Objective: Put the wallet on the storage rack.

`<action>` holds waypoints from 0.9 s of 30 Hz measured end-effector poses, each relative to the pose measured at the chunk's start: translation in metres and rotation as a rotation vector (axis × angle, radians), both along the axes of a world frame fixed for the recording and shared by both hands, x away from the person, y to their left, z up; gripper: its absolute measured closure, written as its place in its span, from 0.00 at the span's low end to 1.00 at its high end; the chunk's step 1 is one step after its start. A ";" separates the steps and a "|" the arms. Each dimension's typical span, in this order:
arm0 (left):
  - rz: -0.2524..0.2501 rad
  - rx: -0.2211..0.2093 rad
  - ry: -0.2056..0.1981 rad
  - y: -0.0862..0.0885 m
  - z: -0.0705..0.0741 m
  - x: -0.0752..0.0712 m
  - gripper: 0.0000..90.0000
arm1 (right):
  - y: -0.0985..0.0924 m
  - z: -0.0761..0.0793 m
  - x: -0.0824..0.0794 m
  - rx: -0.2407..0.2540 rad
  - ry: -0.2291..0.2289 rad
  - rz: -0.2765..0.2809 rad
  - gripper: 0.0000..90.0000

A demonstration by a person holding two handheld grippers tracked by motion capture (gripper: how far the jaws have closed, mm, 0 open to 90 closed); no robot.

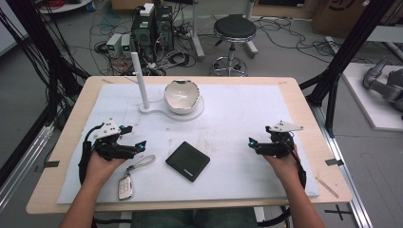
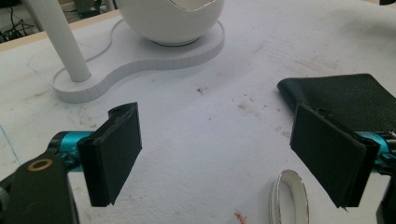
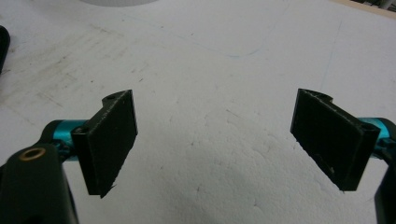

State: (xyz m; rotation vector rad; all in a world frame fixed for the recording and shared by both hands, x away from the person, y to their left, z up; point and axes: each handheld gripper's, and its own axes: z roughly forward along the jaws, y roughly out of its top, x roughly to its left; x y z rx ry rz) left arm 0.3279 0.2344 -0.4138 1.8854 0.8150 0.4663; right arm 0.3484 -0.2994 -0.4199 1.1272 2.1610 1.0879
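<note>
A black wallet lies flat on the white foam mat near the front middle; its corner shows in the left gripper view. A car key fob with a white strap loop lies at the front left, the loop just below my left jaws. My left gripper rests open on the mat left of the wallet, nothing between its jaws. My right gripper is open over bare mat at the right. A white egg-shaped bowl sits on a white stand with an upright post.
The white mat covers most of the wooden table. The stand's base lies beyond my left gripper. Behind the table are a black stool, computers and cables on the floor. A black frame leg stands at the right.
</note>
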 end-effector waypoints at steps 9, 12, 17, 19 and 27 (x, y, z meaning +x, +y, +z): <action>-0.025 -0.005 0.007 -0.008 0.002 0.001 0.18 | -0.001 0.001 -0.001 -0.002 0.002 0.001 0.16; -0.036 -0.010 0.007 -0.015 0.003 0.004 0.18 | -0.001 0.001 -0.003 -0.015 -0.003 0.005 0.16; -0.071 -0.033 0.047 -0.030 0.004 0.010 0.18 | -0.003 0.001 -0.009 -0.030 -0.007 0.006 0.16; -0.088 -0.026 0.052 -0.037 0.004 0.011 0.18 | -0.005 0.001 -0.011 -0.030 -0.007 0.001 0.16; -0.147 0.046 0.083 -0.069 -0.002 0.020 0.18 | -0.016 0.002 -0.022 -0.032 -0.013 -0.026 0.16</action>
